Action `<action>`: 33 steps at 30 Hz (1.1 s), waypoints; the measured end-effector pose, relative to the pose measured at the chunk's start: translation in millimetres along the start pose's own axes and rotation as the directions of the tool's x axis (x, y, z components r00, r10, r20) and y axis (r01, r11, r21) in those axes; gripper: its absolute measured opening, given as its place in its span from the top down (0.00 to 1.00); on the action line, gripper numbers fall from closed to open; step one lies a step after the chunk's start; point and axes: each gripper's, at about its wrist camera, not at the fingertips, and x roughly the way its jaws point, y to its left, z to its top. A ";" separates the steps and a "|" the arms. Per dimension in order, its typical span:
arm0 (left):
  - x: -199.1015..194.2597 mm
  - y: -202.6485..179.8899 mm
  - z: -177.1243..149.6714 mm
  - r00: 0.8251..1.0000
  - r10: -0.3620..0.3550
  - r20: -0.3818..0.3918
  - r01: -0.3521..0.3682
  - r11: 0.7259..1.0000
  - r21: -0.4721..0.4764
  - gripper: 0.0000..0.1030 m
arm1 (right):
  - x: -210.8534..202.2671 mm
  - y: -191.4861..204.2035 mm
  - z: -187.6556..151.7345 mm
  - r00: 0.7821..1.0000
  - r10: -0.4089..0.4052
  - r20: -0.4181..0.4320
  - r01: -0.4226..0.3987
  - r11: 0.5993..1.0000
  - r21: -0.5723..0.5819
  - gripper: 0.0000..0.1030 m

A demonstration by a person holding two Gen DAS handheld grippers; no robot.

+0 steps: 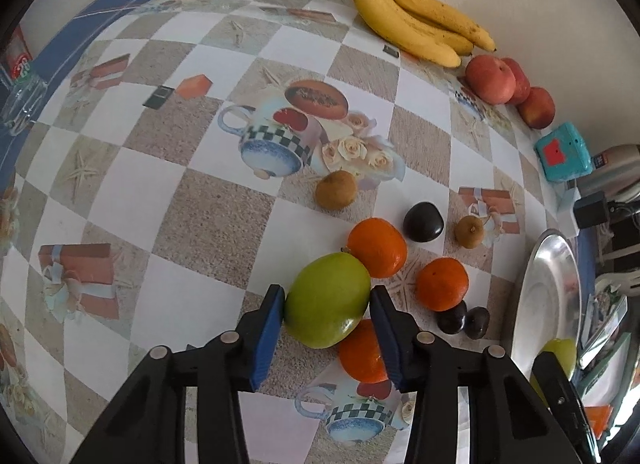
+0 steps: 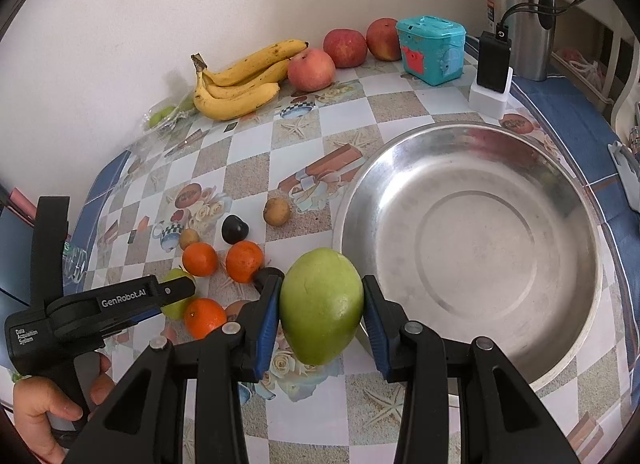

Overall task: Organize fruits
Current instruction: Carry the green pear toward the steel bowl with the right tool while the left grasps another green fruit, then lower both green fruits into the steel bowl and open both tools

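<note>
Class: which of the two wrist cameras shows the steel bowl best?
The right wrist view. There the steel bowl shows almost whole, rim and bare inside, just right of the green mango held in the right gripper. The left wrist view catches only a sliver of it at the right edge.

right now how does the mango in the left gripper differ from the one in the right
The left gripper's mango sits low among the oranges, away from the steel bowl. The right gripper's mango is beside the bowl's rim, clear of the other fruit. The left one looks rounder, lying crosswise between the fingers; the right one stands longer, end up. Both are green, each clamped between blue-padded fingers.
</note>
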 end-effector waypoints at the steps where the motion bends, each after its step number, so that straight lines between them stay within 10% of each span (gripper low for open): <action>1: -2.5 0.6 0.0 1.000 -0.001 0.007 0.001 1.000 0.000 0.55 | -0.3 -0.4 0.2 1.000 0.002 0.000 -0.002 1.000 0.002 0.60; 25: -35.2 -8.9 5.0 0.993 0.027 0.112 -0.029 0.999 0.017 0.69 | -5.9 -61.0 12.1 0.999 -0.032 -0.010 0.033 0.984 0.174 0.60; 33: -32.9 26.1 5.6 0.989 0.115 0.090 -0.112 0.993 -0.040 0.41 | -5.5 -52.5 11.1 1.000 -0.026 -0.015 0.028 0.989 0.142 0.60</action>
